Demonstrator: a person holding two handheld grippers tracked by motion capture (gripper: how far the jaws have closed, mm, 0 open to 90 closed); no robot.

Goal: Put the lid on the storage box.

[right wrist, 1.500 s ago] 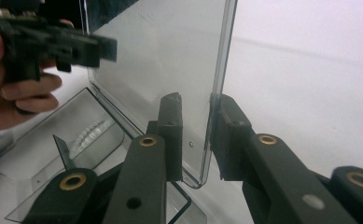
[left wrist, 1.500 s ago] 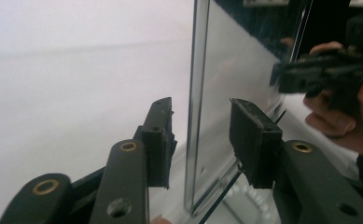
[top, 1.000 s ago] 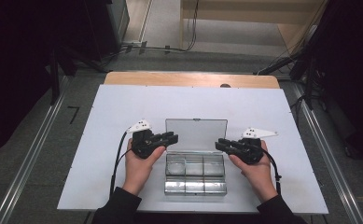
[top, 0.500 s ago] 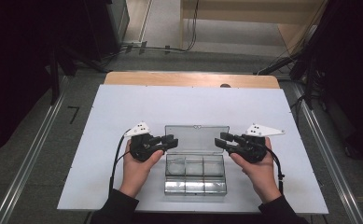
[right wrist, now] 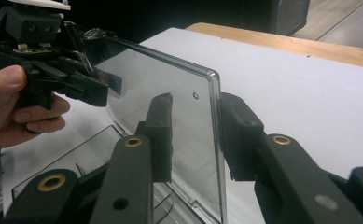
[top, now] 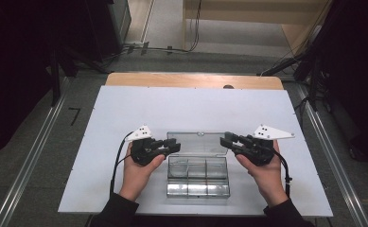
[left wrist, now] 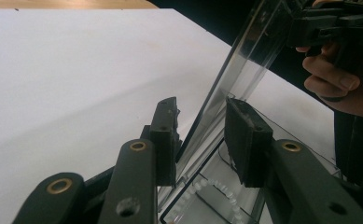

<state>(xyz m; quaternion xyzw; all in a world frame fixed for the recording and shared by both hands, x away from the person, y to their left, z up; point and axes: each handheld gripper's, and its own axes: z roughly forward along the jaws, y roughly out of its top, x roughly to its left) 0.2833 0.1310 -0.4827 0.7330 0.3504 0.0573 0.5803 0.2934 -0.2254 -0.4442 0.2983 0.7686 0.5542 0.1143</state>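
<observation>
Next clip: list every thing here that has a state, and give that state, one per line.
Box: open, clear, flat on the white mat, its compartments look empty.
Lid: raised, standing near upright on its hinge.
Left gripper: jaws astride the lid's left edge, gaps visible, not clamped.
Right gripper: jaws astride the lid's right edge, gap visible, just been closing after opening wider.

We see lots of bare white table (top: 181, 106) behind and beside the clear box (top: 198, 177). Its raised lid (top: 197, 143) stands like a wall between our two grippers, blocking the way across.
</observation>
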